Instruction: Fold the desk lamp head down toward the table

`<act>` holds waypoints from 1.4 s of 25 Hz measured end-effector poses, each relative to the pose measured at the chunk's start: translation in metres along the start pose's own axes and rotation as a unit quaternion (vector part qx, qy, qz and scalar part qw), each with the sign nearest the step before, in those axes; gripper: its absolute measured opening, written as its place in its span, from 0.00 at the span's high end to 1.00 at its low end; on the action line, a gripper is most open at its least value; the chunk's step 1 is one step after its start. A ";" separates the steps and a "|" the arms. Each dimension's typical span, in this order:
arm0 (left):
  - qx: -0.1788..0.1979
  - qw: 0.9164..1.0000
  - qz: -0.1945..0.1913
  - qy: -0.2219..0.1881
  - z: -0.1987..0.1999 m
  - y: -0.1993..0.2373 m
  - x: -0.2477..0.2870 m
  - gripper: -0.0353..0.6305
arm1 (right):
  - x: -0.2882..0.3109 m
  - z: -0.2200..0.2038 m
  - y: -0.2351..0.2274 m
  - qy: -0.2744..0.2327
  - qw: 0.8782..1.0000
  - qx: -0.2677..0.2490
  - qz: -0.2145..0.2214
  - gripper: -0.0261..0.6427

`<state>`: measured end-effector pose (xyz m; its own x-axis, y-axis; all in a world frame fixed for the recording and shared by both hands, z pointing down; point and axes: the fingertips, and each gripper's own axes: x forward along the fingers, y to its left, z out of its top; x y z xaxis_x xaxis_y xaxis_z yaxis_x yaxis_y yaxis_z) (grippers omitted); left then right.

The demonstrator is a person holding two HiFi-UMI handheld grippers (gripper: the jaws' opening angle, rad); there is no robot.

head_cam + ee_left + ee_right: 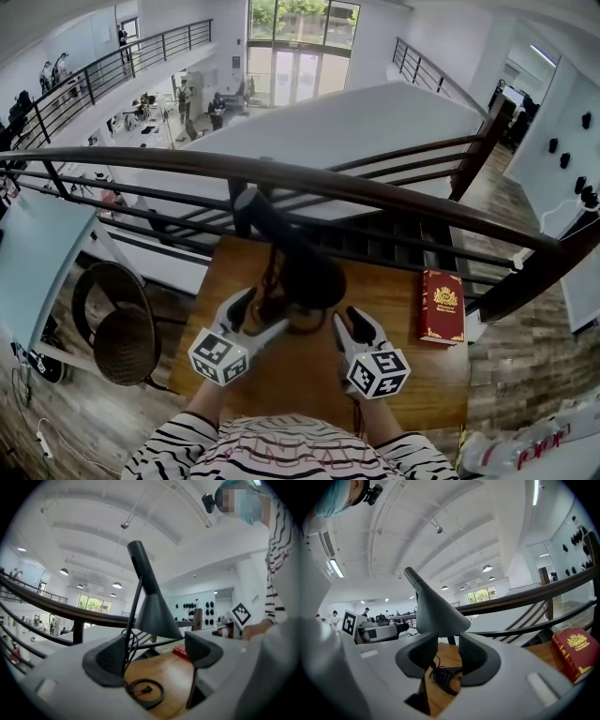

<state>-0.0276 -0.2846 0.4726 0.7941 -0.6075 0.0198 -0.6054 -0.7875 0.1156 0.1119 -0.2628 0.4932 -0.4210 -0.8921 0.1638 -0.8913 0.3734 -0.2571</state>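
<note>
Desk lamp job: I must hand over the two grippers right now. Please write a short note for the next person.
Dark grey cone-headed desk lamp stands on the wooden table between both grippers; a red book lies to its right.
Left gripper: open, jaws wide apart; the lamp's thin stem stands close to one jaw, not clamped.
Right gripper: open, narrow gap, nothing between the pads.
Done: nothing; the lamp head is raised.
Left: grip the lamp and fold its head down.

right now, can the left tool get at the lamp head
Probably yes. The left tool is open, and the lamp head sits just ahead of and above its jaws with nothing between them. The thin lamp stem stands close to one pad, so it might get bumped.
</note>
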 end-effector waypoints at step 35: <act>-0.031 0.994 0.093 0.046 -0.077 -0.065 -0.023 0.94 | -0.044 -0.063 -0.004 0.092 0.988 -0.015 0.121 0.96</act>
<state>-0.0025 -0.2110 0.5408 0.6723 -0.7275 0.1369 -0.7397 -0.6528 0.1633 0.1236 -0.2092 0.5467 -0.6433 -0.7159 0.2714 -0.7643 0.5799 -0.2820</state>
